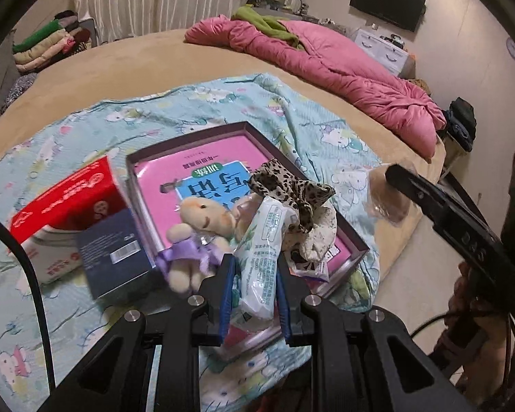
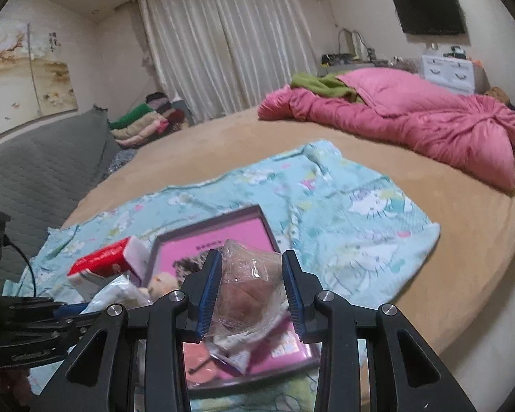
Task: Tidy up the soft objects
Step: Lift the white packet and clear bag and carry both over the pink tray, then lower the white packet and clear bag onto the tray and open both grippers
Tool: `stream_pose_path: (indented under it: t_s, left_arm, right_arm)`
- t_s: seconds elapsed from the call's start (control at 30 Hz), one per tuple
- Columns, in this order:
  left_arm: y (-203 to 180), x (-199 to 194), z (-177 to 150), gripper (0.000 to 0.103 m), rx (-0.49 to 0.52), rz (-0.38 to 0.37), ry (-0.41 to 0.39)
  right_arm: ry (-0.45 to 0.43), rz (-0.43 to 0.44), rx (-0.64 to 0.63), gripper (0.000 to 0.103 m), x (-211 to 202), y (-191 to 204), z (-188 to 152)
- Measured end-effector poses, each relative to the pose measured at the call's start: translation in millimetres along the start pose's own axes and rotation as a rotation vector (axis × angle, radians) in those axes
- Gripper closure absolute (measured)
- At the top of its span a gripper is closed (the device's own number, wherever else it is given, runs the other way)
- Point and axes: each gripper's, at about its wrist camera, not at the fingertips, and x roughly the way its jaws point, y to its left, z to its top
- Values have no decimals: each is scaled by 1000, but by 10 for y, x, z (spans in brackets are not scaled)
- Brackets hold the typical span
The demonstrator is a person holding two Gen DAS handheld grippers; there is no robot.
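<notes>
2 hand-held grippers above the box on the bed.
Left hand-held gripper pinches a tissue pack; right hand-held gripper clamps a clear-wrapped bun.

The left gripper clamps a white tissue pack (soft, crinkled) above the tray; plush toy at nine o'clock.

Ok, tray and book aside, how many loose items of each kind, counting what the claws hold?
Boxes: 2 (red box, dark blue box)
Plush toys: 1 (plush toy)
Cloths: 1 (leopard-print cloth)
Plastic packs: 2 (white pack, clear bag)
Total: 6
</notes>
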Motion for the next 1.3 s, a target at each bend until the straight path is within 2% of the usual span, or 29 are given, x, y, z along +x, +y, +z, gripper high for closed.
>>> stream_pose_path:
  t_s: [0.4,1.07,1.3]
  left_arm:
    - [-70,372,97,80,47,52,15]
    - [113,547,245,80,5,55,9]
    - [152,576,238,80,-3,56,4]
  right_arm:
    - [140,-13,15,66,335,-85,-217]
    - [229,-55,19,66,601,-60,-348]
    - [222,-71,4,66,655,-9,-375]
